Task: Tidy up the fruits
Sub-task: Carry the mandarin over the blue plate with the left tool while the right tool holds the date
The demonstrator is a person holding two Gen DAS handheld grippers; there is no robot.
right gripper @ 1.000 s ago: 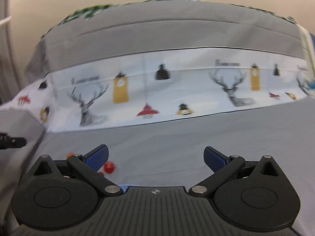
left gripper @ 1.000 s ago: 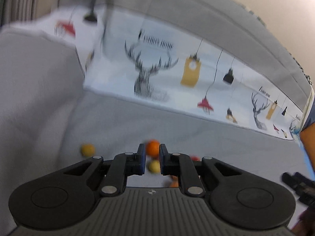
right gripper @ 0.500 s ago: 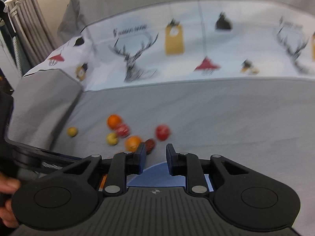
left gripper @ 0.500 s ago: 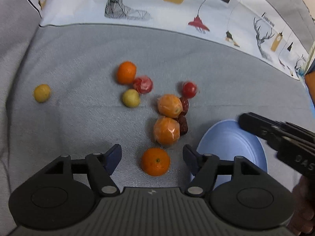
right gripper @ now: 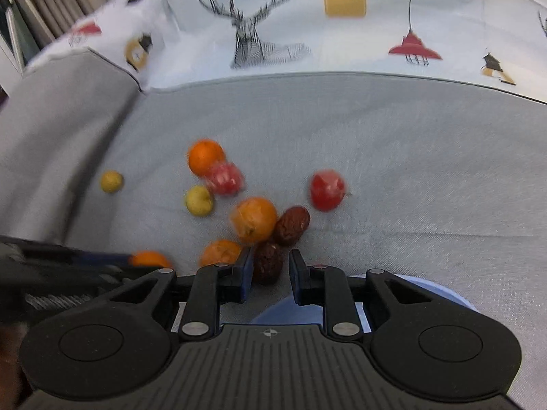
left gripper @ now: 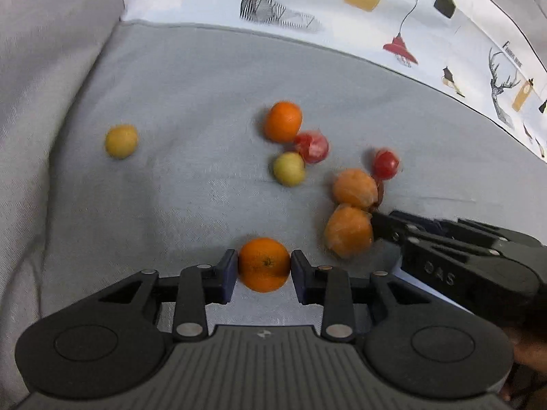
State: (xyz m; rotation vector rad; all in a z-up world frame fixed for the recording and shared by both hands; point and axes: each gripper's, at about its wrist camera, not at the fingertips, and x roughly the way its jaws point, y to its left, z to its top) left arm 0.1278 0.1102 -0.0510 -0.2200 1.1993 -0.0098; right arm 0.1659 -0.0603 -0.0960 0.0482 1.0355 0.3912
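Your left gripper point(left gripper: 263, 268) is pinching an orange point(left gripper: 264, 264) between both pads. Your right gripper point(right gripper: 271, 271) is bracketing a brown date point(right gripper: 267, 261), reaching in from three o'clock.

The left gripper point(left gripper: 263, 270) is black with dark blue fingertip pads, closed against a bright orange fruit point(left gripper: 264, 264). At two o'clock from it lie two paler, duller orange fruits point(left gripper: 348, 230), and at twelve o'clock a vivid orange one point(left gripper: 283, 121) beside a red fruit point(left gripper: 311, 147) and a yellow-green one point(left gripper: 289, 168). A yellow fruit point(left gripper: 121, 141) sits at ten o'clock. The right gripper point(right gripper: 271, 271), also black with blue pads, frames a dark brown wrinkled date point(right gripper: 268, 261); a second reddish-brown date point(right gripper: 291, 226) lies at one o'clock. The plate point(right gripper: 441, 295) is pale blue. The cloth point(left gripper: 191, 78) is plain grey; the backrest cover point(right gripper: 369, 30) is white, printed with black line-drawn deer heads, mustard-yellow tags and red lamps.
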